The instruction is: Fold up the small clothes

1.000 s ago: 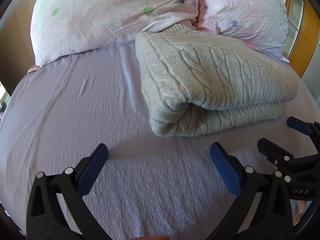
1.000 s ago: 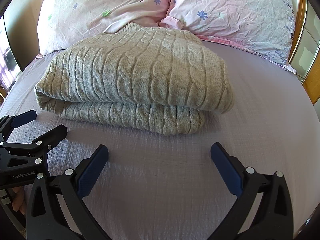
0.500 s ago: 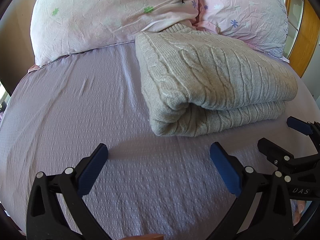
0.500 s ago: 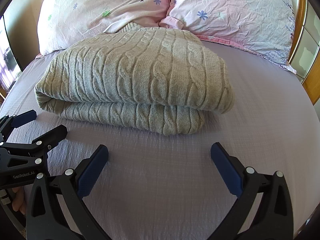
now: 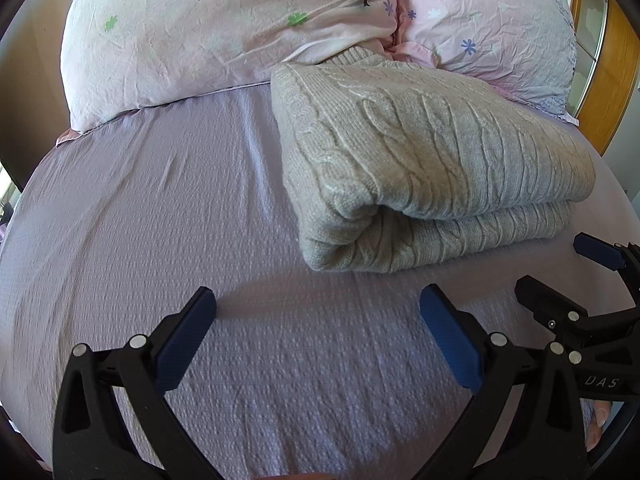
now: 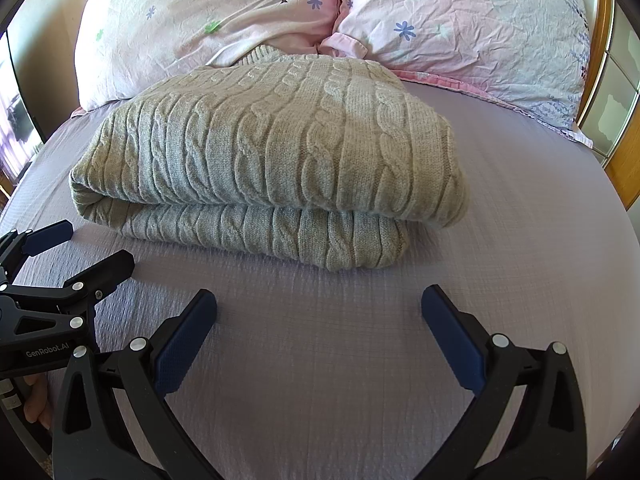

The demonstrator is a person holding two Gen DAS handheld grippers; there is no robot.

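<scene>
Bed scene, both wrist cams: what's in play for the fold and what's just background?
In play:
- grey cable-knit sweater, folded over on the sheet
- left gripper, open, empty
- right gripper, open, empty

Background:
- two floral pillows behind the sweater
- lilac bedsheet
- wooden frame at right
</scene>
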